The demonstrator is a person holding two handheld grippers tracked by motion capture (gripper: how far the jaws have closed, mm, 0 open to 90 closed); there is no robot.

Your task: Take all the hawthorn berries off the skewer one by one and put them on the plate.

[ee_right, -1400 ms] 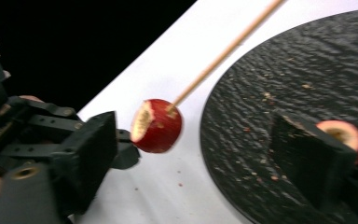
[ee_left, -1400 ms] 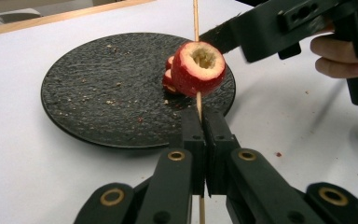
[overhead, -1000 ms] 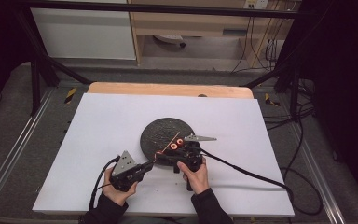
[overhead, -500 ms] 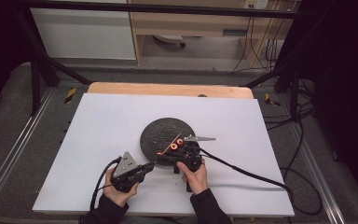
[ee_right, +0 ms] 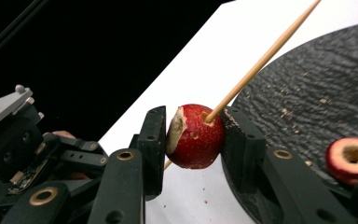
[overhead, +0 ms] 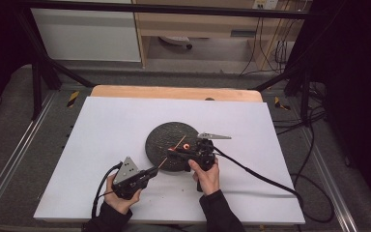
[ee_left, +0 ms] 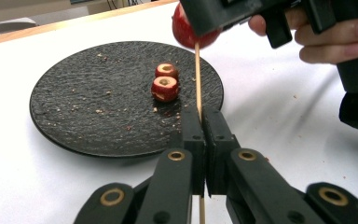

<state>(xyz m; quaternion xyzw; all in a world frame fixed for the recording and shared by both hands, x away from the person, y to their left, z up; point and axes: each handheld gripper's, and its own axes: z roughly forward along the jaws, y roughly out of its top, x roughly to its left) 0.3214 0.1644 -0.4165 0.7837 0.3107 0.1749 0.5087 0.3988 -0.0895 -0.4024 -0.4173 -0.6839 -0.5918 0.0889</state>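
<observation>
Since earlier, skewer [ee_left: 197, 74] now runs through red fruit [ee_right: 196, 136]. Fruit clamped in right gripper [ee_right: 193, 135]; left gripper [ee_left: 203, 140] clenched on skewer, at plate [ee_left: 74, 93] edge.

Two black handheld grippers, left gripper [overhead: 150, 172] and right gripper [overhead: 174, 152], flat black jaws on linkage arms with brass-coloured pivot pins, grey three-cornered top plates, black trailing cables, dark long sleeves [overhead: 221, 212].

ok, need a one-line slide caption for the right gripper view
Hand-held gripper clamps a red fruit as a wooden skewer pierces it beside the black plate.
</observation>
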